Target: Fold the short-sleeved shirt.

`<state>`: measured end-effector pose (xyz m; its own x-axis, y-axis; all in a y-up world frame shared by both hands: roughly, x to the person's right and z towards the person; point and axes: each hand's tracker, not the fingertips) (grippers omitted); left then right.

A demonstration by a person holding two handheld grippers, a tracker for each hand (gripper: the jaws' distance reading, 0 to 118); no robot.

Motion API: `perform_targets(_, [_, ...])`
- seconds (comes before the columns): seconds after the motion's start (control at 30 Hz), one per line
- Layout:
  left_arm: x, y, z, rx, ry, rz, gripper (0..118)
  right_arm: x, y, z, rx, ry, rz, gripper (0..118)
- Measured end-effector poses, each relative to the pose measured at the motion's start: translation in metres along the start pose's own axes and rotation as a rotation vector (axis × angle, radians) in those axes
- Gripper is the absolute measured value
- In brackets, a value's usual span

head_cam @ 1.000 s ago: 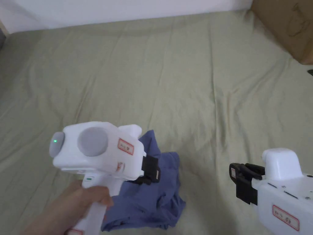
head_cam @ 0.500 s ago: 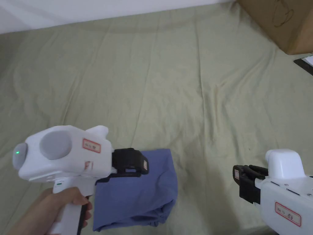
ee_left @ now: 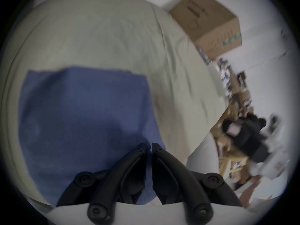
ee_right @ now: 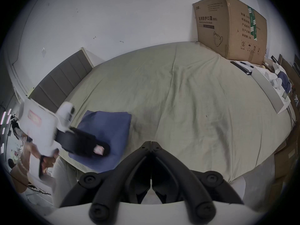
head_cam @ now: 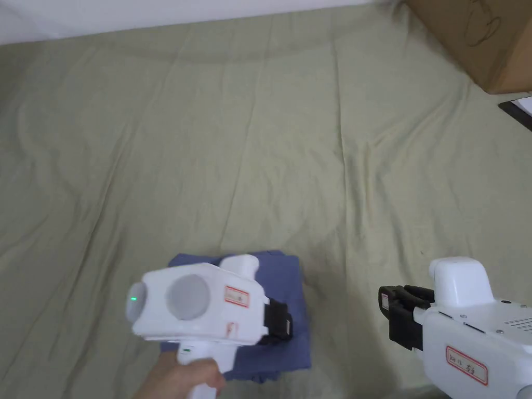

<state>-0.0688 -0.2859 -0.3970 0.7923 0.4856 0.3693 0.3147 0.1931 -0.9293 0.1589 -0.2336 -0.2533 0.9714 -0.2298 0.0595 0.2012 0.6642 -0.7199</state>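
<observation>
While the blue short-sleeved shirt (head_cam: 291, 275) lies folded into a compact rectangle near the front edge of the bed (head_cam: 260, 156), the left gripper (head_cam: 283, 324) hangs just over its right part, held by a hand (head_cam: 182, 376) at the bottom of the head view. In the left gripper view its two black jaws stand nearly together with only a thin slit between the tips, and no cloth is caught between them; the shirt (ee_left: 84, 114) spreads flat beneath and ahead of them. The right gripper (head_cam: 387, 306) sits well apart from the shirt, to its right, over bare sheet near the same front edge. In the right gripper view its jaws meet at the tips and hold nothing, with the shirt (ee_right: 112, 124) off to the left and the left gripper (ee_right: 99, 149) above it. A cardboard box (head_cam: 478, 41) stands at the far right corner of the bed, against the white wall (ee_right: 113, 17). The green sheet shows long shallow creases running toward the far edge
</observation>
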Motion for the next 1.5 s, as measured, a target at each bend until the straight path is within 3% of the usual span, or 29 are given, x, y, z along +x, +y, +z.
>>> perform_targets(0.17, [0.013,-0.005,-0.014,-0.007,-0.061,-0.005,6,0.003,-0.001,0.006,0.000,-0.011,-0.006,0])
perform_targets(0.33, [0.008,-0.013,0.026,0.059,-0.126,-0.051,6,-0.006,0.003,0.002,-0.011,0.002,0.022,0])
perform_targets(0.5, [-0.048,-0.032,0.097,0.199,-0.153,0.052,7,-0.037,0.012,-0.019,-0.045,0.121,0.081,0])
perform_targets(0.53, [-0.065,-0.036,0.110,0.211,-0.166,0.086,15,-0.047,0.014,-0.028,-0.062,0.155,0.110,0])
perform_targets(0.57, [-0.081,-0.041,0.120,0.223,-0.176,0.123,35,-0.056,0.015,-0.037,-0.072,0.172,0.127,0])
perform_targets(0.6, [-0.098,-0.046,0.128,0.236,-0.185,0.152,73,-0.067,0.016,-0.050,-0.087,0.199,0.144,0])
perform_targets(0.63, [-0.112,-0.050,0.133,0.241,-0.181,0.181,96,-0.076,0.017,-0.062,-0.112,0.223,0.155,0])
perform_targets(0.67, [-0.126,-0.056,0.137,0.249,-0.163,0.222,106,-0.087,0.017,-0.076,-0.135,0.242,0.175,0])
perform_targets(0.7, [-0.136,-0.056,0.140,0.262,-0.161,0.249,106,-0.097,0.016,-0.090,-0.151,0.254,0.205,0])
perform_targets(0.87, [-0.191,-0.056,0.130,0.311,-0.294,0.435,106,-0.122,0.003,-0.153,-0.258,0.181,0.313,0])
perform_targets(1.13, [-0.212,-0.020,0.056,0.137,-0.551,0.482,106,-0.110,0.010,-0.155,-0.273,0.199,0.195,0])
perform_targets(1.23, [-0.206,-0.012,0.028,0.059,-0.637,0.511,106,-0.114,0.010,-0.154,-0.270,0.190,0.236,0])
perform_targets(1.3, [-0.202,-0.006,0.024,0.059,-0.616,0.476,105,-0.118,0.010,-0.151,-0.266,0.178,0.279,0])
perform_targets(1.33, [-0.201,-0.003,0.025,0.057,-0.604,0.459,101,-0.119,0.011,-0.150,-0.266,0.174,0.285,0])
perform_targets(1.37, [-0.201,-0.004,0.029,0.065,-0.567,0.452,83,-0.120,0.012,-0.149,-0.266,0.171,0.283,0])
perform_targets(1.4, [-0.202,-0.004,0.033,0.073,-0.474,0.432,27,-0.119,0.012,-0.146,-0.263,0.167,0.280,0])
perform_targets(1.43, [-0.205,-0.004,0.032,0.058,-0.404,0.425,21,-0.119,0.013,-0.143,-0.252,0.164,0.274,0])
perform_targets(1.5, [-0.213,-0.008,0.033,0.044,-0.526,0.464,21,-0.120,0.016,-0.134,-0.218,0.164,0.251,0])
